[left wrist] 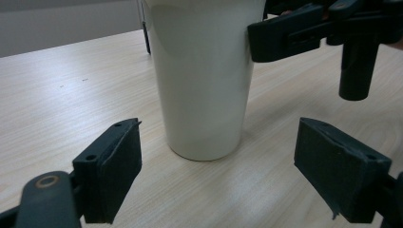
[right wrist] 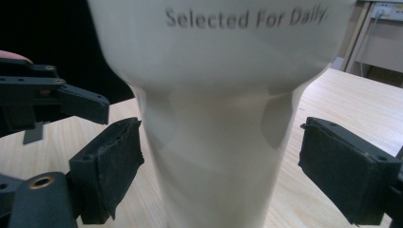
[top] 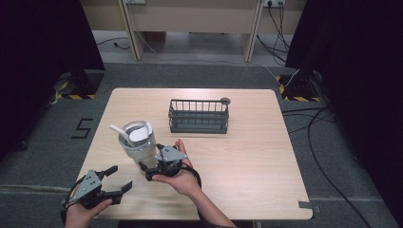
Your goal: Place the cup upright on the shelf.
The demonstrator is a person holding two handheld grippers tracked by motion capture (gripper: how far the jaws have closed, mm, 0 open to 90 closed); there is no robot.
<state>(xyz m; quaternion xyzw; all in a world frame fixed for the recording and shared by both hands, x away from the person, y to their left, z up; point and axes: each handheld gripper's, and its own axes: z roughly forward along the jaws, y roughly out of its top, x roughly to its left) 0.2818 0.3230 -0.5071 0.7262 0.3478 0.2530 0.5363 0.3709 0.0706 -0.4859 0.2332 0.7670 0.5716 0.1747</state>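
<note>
A cream tumbler (top: 137, 142) with a clear lid and a white straw stands upright at the front left of the wooden table (top: 247, 156). My right gripper (top: 146, 171) is open, level with the tumbler's lower body, and the tumbler (right wrist: 214, 142) stands between its jaws with a small gap on each side of my right gripper (right wrist: 218, 133). My left gripper (top: 119, 178) is open near the front edge, a little short of the tumbler (left wrist: 204, 85), which stands just beyond its fingertips. Nothing is between the jaws of my left gripper (left wrist: 218, 130).
A dark wire basket (top: 198, 116) stands past the middle of the table, with a small round grey object (top: 225, 100) behind its right corner. The right gripper (left wrist: 304, 33) shows beside the tumbler in the left gripper view. Cables lie on the floor at the right.
</note>
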